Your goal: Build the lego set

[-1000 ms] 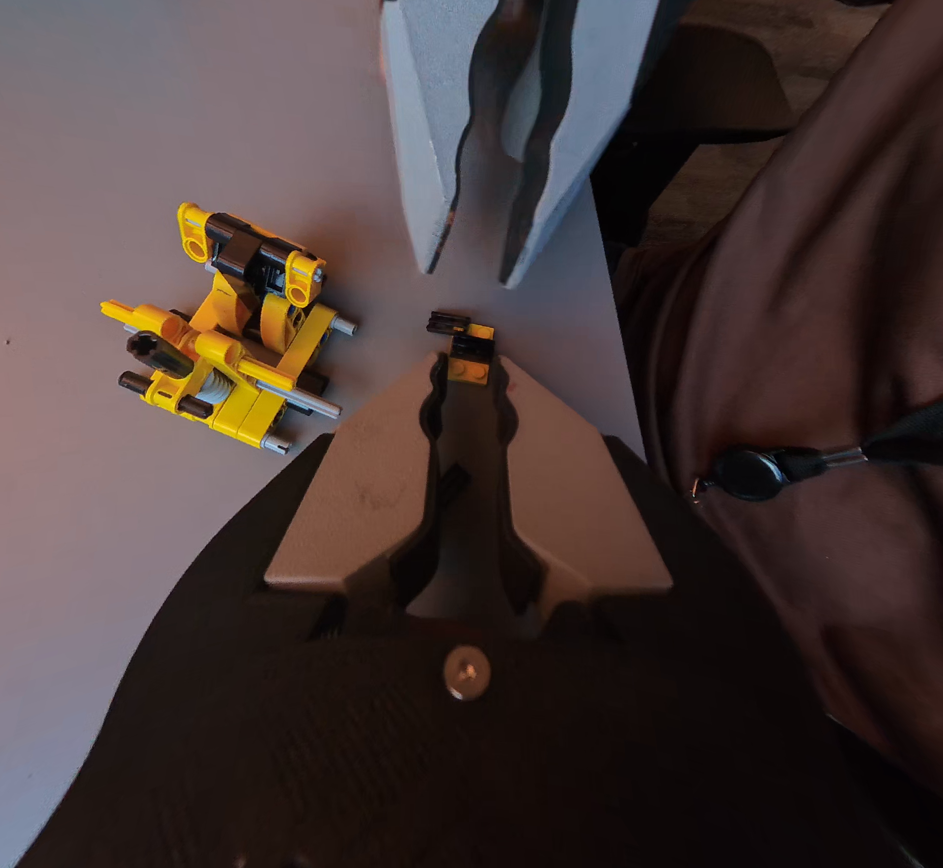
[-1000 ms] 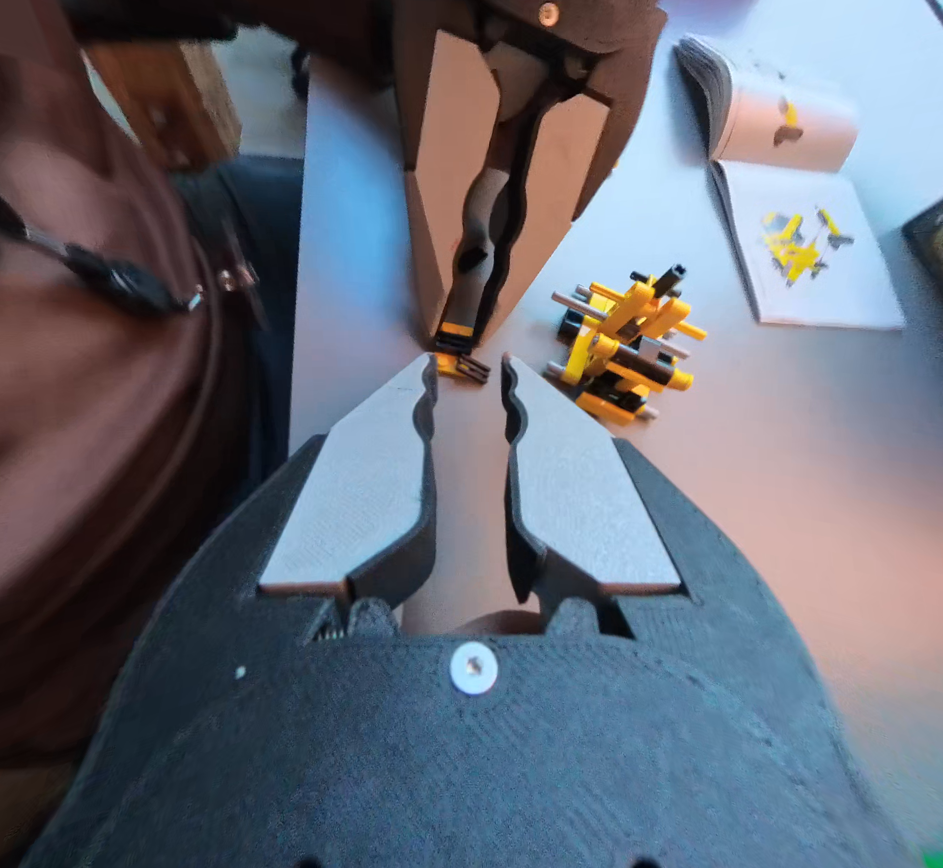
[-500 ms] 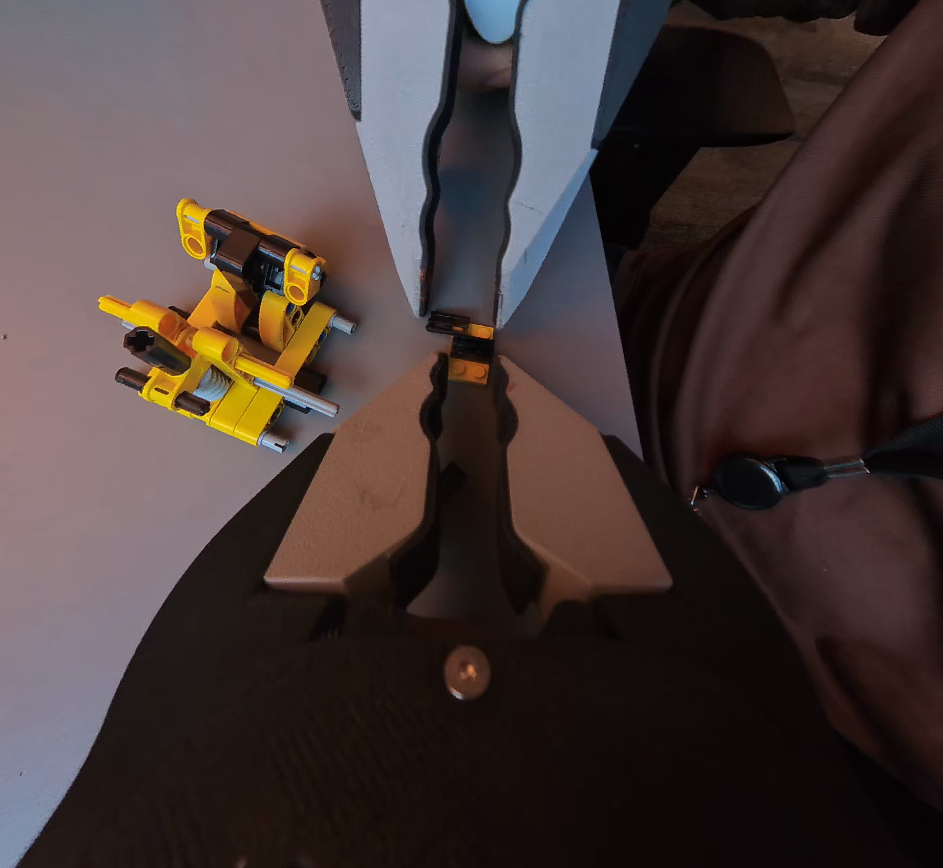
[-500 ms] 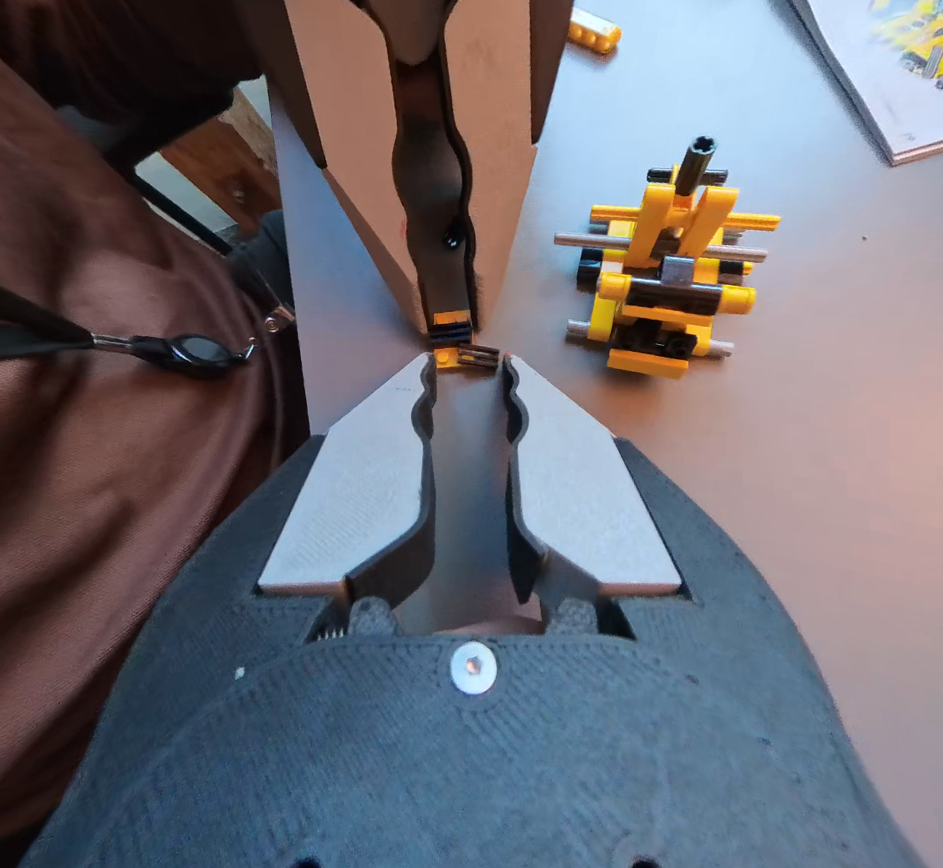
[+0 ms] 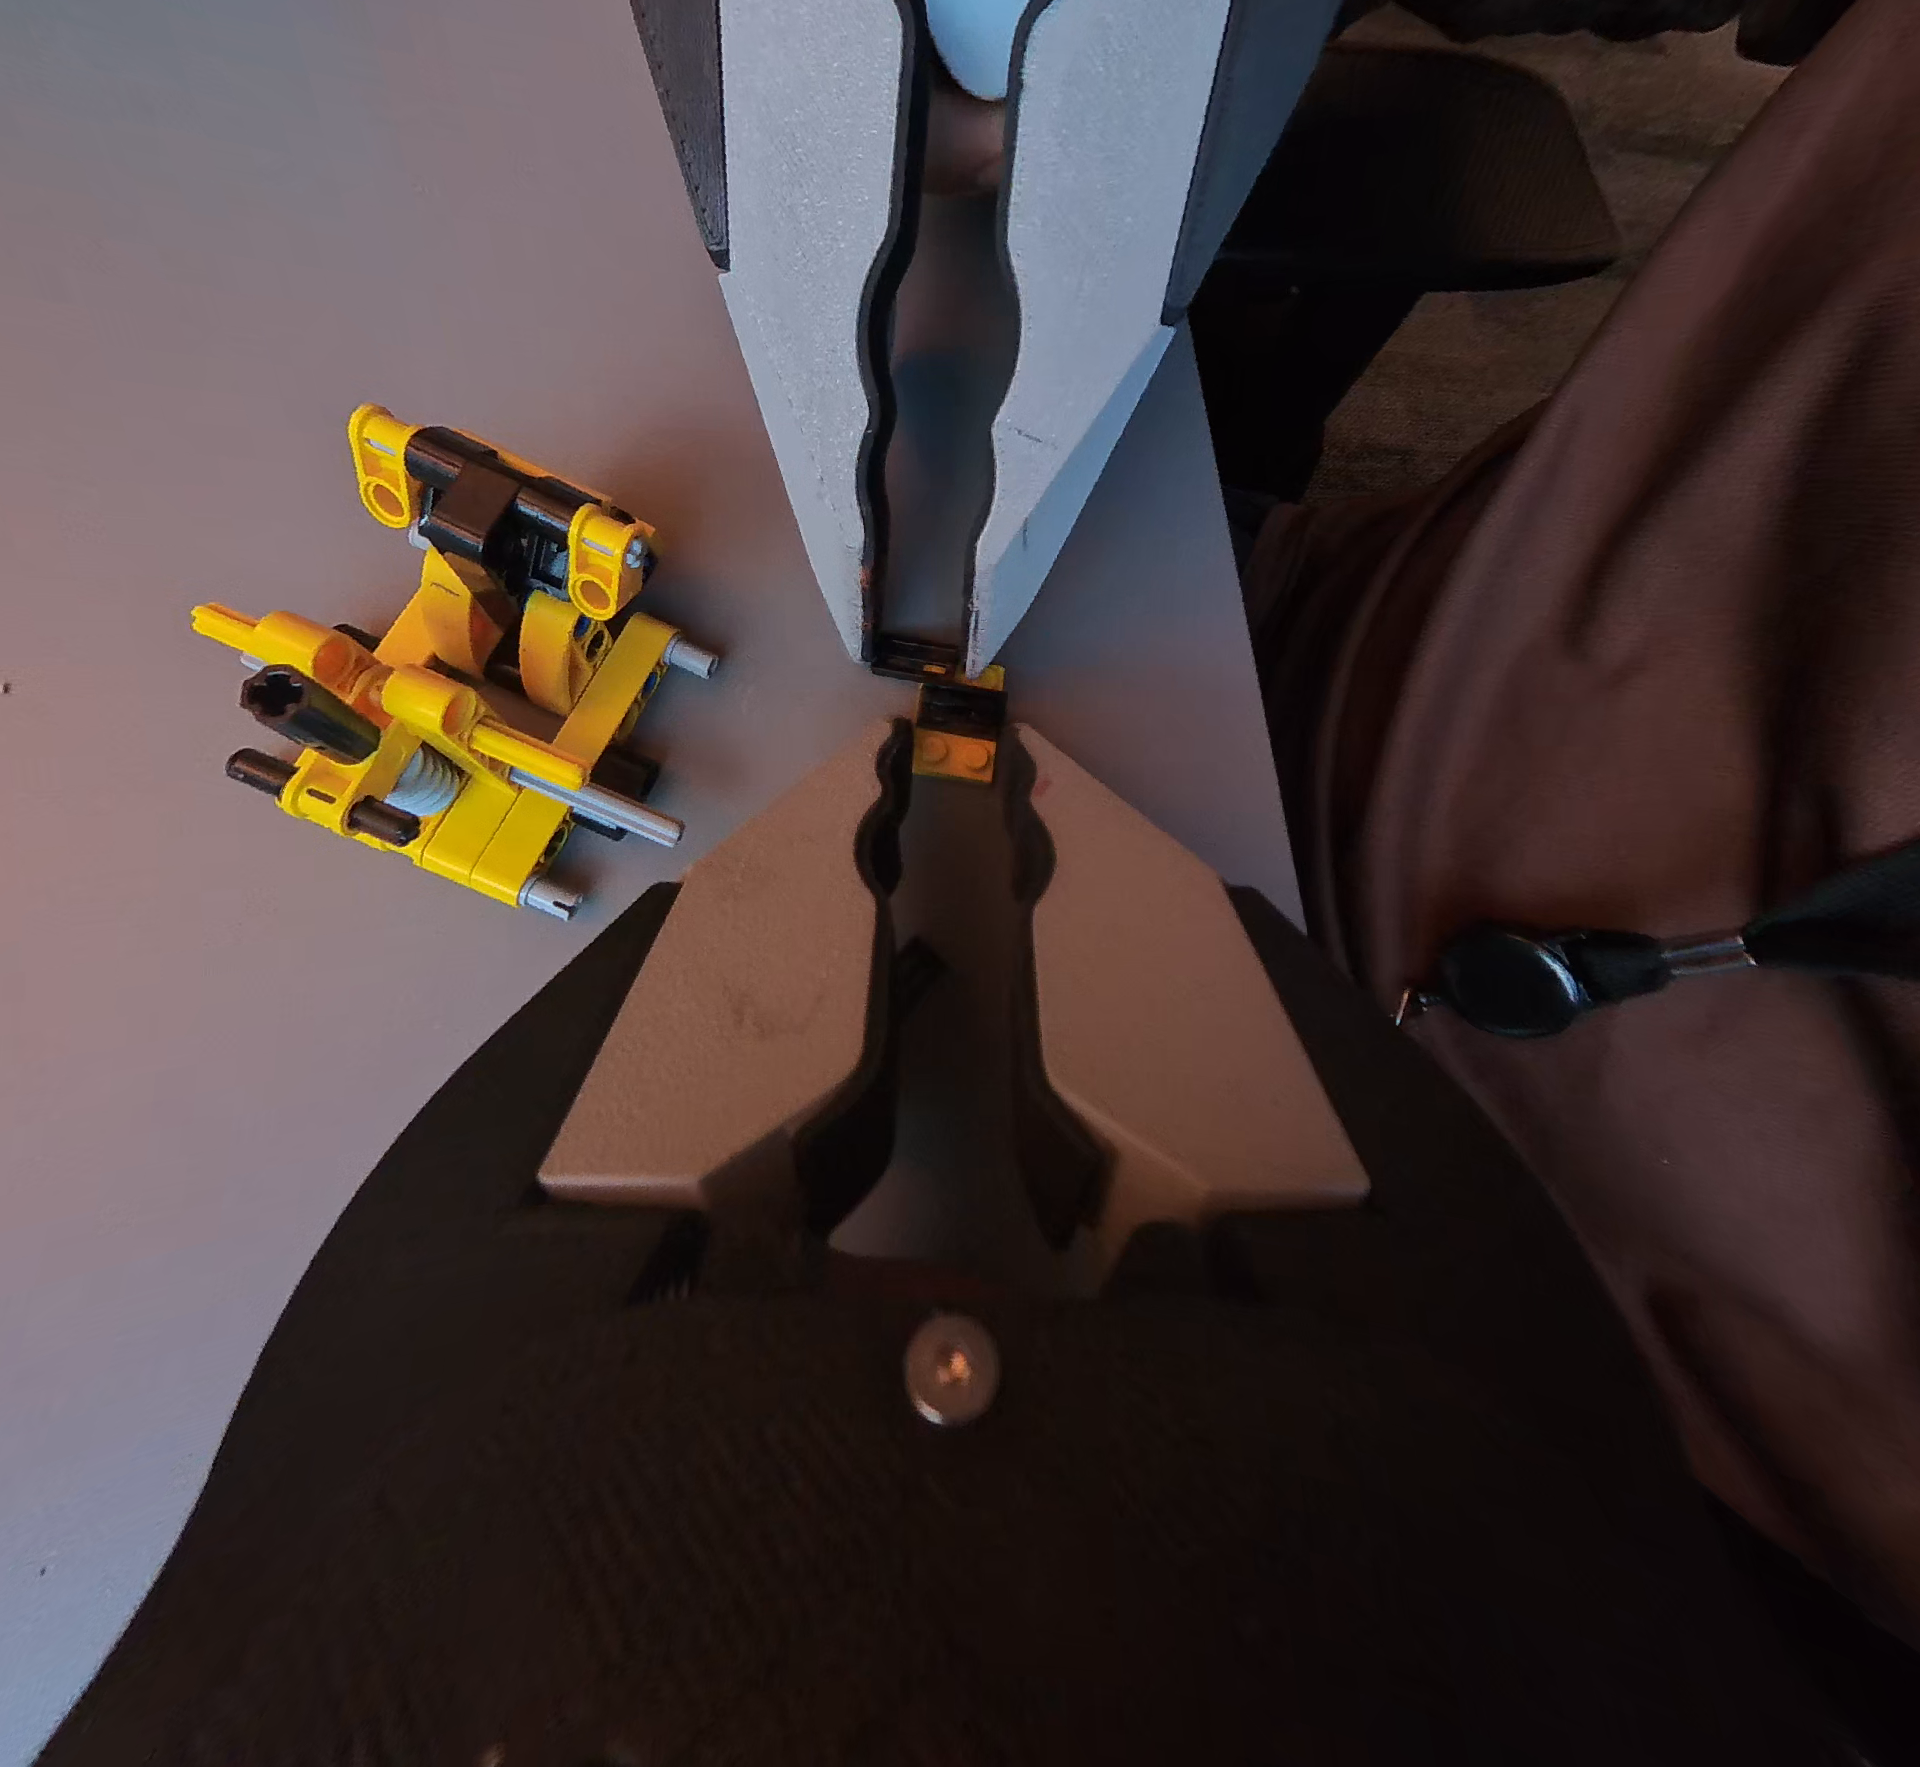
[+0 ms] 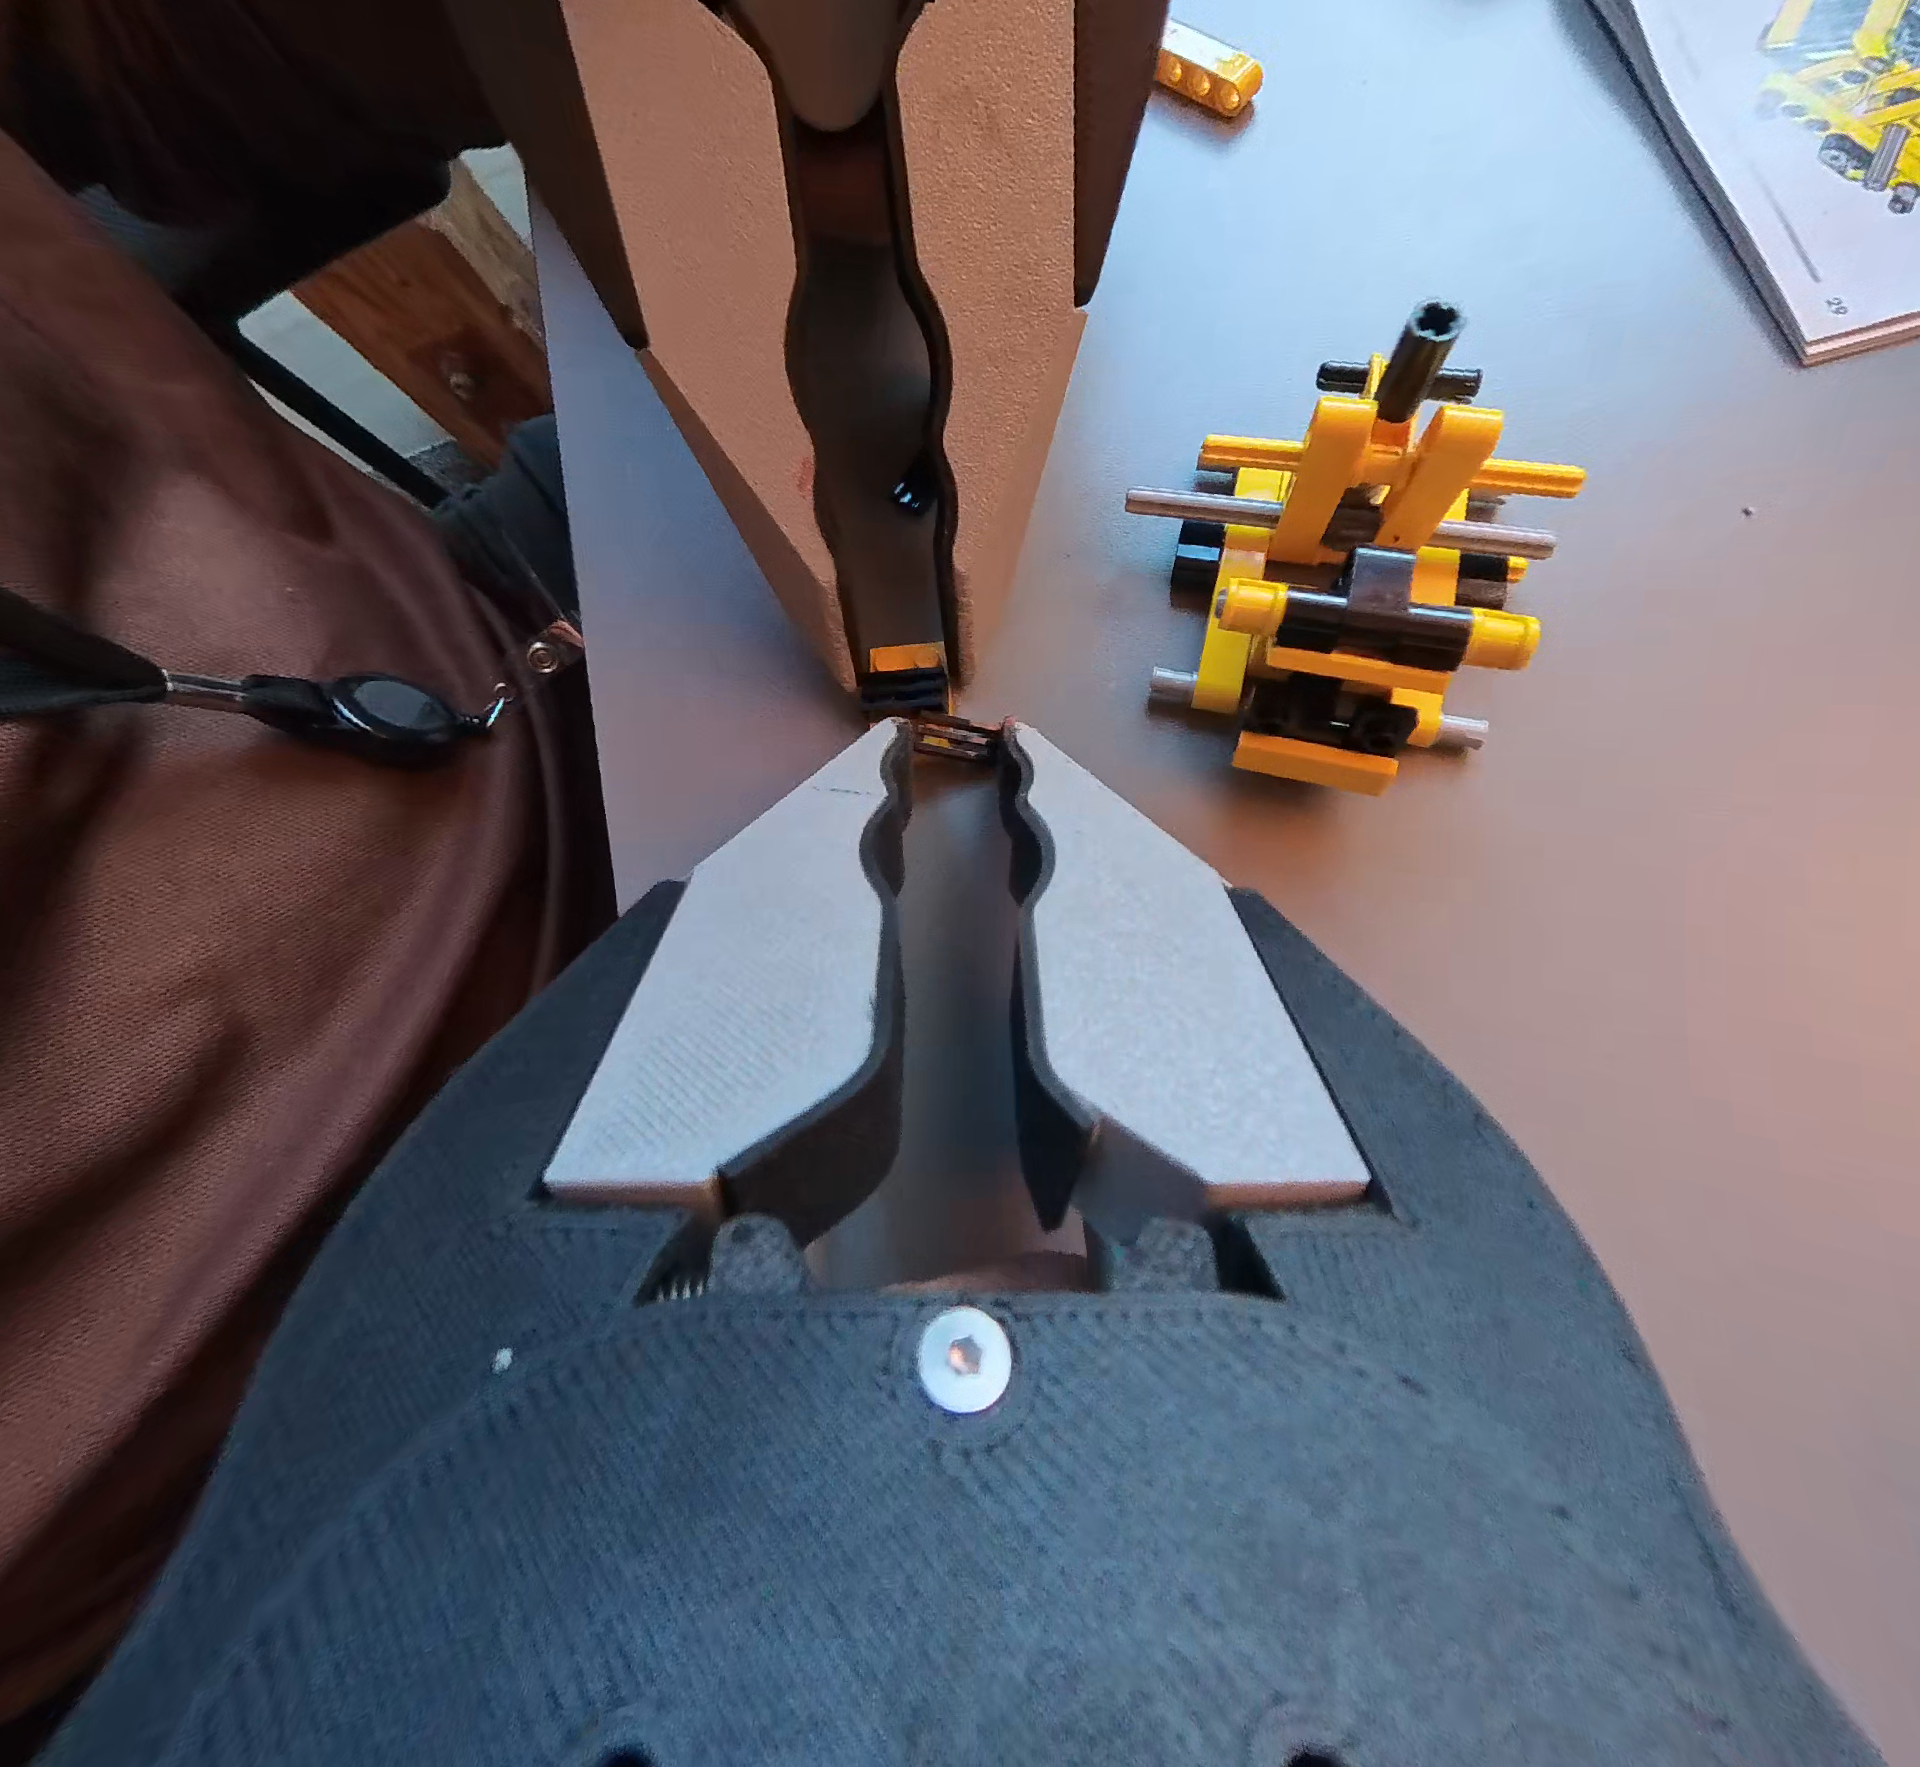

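Observation:
My left gripper (image 5: 956,741) is shut on a small yellow and black plate piece (image 5: 958,738), held just above the table's near edge. My right gripper (image 6: 956,738) faces it tip to tip and is shut on a small black grille piece (image 6: 954,738) that touches the yellow piece's far end. In the left wrist view the right gripper (image 5: 920,652) comes down from the top with the black piece (image 5: 914,654) between its tips. The yellow and black model (image 5: 447,657) lies on the table to the left; it also shows in the right wrist view (image 6: 1351,574).
An open instruction booklet (image 6: 1766,86) lies at the far right of the grey table (image 6: 1558,990). A loose yellow beam (image 6: 1210,70) lies behind the left gripper. A person's brown sleeve and a black badge reel (image 5: 1507,979) sit beside the table edge. Less than 4 cm separates the two grippers' tips.
My right gripper has swung in line with the left one, moved up to the small black piece and closed on it. The left gripper and the model have stayed put.

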Demonstrator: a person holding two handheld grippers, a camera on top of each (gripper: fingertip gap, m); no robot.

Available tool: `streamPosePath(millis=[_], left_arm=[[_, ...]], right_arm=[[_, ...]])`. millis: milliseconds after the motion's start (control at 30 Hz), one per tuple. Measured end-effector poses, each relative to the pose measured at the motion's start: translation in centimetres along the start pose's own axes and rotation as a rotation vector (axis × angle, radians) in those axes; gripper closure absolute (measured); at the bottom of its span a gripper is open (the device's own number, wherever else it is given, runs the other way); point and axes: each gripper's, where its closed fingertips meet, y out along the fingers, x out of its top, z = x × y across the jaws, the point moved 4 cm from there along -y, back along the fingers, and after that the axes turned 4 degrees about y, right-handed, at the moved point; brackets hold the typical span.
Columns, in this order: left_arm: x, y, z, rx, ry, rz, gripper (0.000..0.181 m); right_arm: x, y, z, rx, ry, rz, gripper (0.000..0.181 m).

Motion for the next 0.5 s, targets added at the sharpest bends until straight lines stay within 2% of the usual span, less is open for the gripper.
streamPosePath(millis=[500], left_arm=[[0.0, 0.0, 0.0, 0.001, 0.004, 0.001, 0.167]], right_arm=[[0.1, 0.1, 1.2, -0.084, -0.192, 0.042, 0.169]])
